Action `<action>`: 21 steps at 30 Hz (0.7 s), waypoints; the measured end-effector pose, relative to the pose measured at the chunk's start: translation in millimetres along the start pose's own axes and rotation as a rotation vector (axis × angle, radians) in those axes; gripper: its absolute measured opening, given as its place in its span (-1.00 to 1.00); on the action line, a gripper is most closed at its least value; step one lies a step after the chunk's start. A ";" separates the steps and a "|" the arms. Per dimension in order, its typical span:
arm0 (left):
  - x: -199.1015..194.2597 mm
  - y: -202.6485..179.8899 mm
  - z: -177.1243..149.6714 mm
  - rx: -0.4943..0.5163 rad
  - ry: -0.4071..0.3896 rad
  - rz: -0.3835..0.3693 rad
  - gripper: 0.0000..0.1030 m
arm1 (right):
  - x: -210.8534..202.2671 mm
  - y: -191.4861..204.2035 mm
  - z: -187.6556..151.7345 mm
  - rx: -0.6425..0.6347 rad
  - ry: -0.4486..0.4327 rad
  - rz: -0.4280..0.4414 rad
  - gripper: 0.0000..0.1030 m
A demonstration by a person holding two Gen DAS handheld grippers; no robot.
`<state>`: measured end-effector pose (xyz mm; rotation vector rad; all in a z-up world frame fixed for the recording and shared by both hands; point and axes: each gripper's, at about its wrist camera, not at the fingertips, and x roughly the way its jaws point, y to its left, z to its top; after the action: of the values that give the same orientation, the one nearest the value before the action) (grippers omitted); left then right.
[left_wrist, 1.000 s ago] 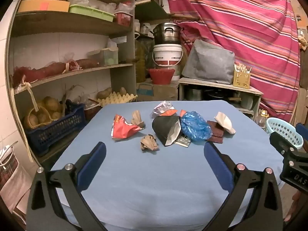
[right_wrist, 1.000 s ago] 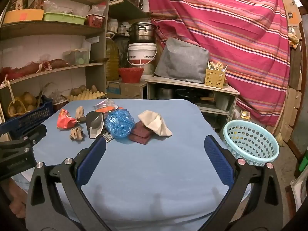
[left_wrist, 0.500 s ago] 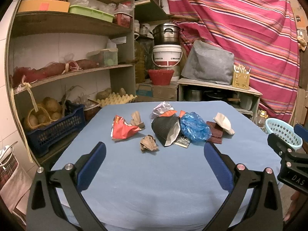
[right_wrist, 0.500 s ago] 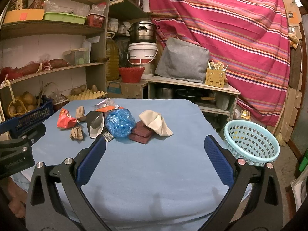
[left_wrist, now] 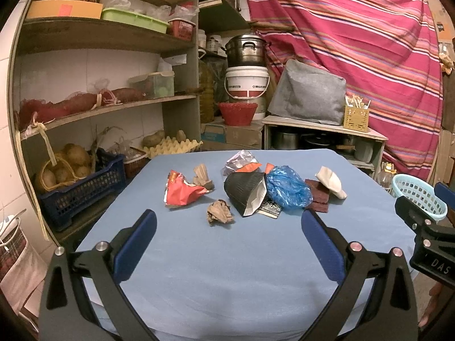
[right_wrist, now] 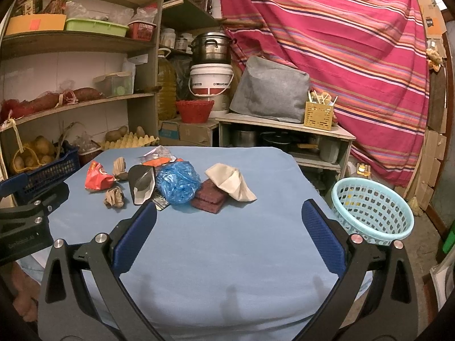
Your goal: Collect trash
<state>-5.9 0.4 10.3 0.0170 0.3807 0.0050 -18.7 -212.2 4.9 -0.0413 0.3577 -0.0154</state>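
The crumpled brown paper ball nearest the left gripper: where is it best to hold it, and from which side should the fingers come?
Grip the crumpled brown paper ball across its middle, probably from above and the near side. It lies alone on the blue tablecloth, apart from the red snack wrapper and black pouch, so both fingers fit around it. The left gripper is open before it.

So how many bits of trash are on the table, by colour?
Red: 1
Brown: 3
Black: 2
Blue: 1
Silver-orange: 1
Beige: 1
Total: 9
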 end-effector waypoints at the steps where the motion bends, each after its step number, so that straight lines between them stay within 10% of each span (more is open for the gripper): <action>1: -0.1 0.1 0.1 0.000 0.000 -0.001 0.93 | 0.7 0.6 -0.1 0.001 0.000 0.001 0.92; 21: -1.2 1.1 0.0 0.009 -0.005 0.005 0.93 | -0.9 0.5 0.6 0.003 -0.004 0.002 0.92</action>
<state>-7.0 1.4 10.7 0.0265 0.3761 0.0087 -19.4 -211.7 5.8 -0.0383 0.3536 -0.0142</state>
